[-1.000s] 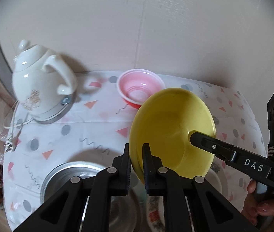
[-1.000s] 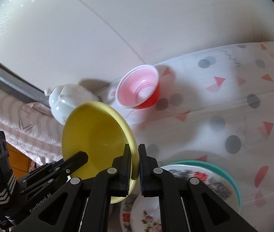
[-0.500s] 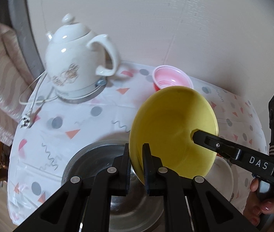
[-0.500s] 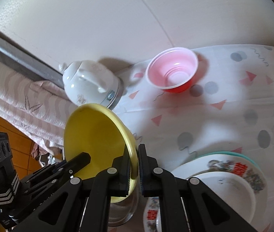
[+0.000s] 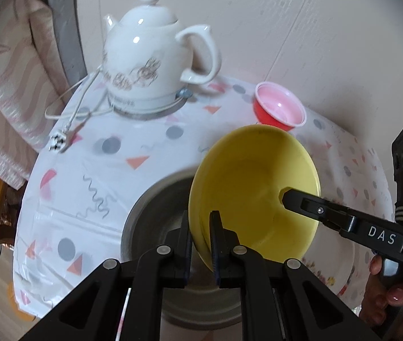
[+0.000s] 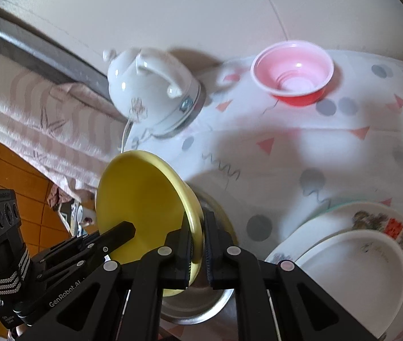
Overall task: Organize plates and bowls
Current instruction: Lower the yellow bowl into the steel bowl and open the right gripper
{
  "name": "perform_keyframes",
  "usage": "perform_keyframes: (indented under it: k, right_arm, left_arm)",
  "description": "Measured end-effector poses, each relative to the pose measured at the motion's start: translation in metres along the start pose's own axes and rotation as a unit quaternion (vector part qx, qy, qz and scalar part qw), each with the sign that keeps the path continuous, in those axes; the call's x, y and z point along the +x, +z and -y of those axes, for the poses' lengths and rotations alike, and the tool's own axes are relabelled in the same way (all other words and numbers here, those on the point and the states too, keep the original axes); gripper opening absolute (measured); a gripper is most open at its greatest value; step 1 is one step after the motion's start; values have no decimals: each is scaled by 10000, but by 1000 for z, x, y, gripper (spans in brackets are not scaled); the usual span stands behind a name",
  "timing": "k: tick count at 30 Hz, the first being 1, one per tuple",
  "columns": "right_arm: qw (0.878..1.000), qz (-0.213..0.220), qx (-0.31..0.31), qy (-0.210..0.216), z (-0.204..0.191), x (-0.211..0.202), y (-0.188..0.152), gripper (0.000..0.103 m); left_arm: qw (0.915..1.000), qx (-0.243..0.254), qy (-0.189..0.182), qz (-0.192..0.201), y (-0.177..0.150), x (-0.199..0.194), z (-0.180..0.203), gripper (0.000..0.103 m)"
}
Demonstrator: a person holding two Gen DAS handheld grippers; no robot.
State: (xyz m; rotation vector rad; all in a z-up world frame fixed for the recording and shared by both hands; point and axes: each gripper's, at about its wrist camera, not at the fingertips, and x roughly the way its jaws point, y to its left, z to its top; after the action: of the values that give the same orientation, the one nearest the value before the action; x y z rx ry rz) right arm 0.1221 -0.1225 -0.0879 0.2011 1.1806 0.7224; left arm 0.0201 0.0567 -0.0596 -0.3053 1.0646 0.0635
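Note:
A yellow bowl is held tilted on edge in the air by both grippers. My left gripper is shut on its near rim. My right gripper is shut on the opposite rim of the yellow bowl. It hangs over a steel bowl, which also shows in the right wrist view. A red bowl with a pink inside stands at the back of the table and also shows in the right wrist view. A stack of plates lies at the right.
A white ceramic kettle with its cord stands at the table's back left; it also shows in the right wrist view. The table has a patterned white cover. A striped cloth hangs at the left. A wall runs behind.
Both grippers have carried the yellow bowl leftward and down, from near the red bowl to over the steel bowl. The kettle now looms closer.

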Motion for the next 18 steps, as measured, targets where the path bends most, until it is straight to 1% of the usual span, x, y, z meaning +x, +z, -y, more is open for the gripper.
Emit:
perform_keyframes:
  k: [6, 9, 13, 18]
  right_arm:
    - [9995, -283, -15, -118, -3, 16, -11, 9]
    - [9991, -402, -55, -157, -5, 23, -13, 10]
    - [9982, -539, -108, -250, -8, 29, -16, 10]
    - [9969, -687, -158, -347, -9, 37, -19, 11]
  left_arm:
    - [9996, -129, 43, -261, -9, 14, -11, 12]
    - [9991, -138, 135, -382, -13, 20, -14, 12]
    - [9984, -112, 239, -501, -17, 26, -16, 12]
    - [9978, -153, 237, -599, -18, 31, -19, 12]
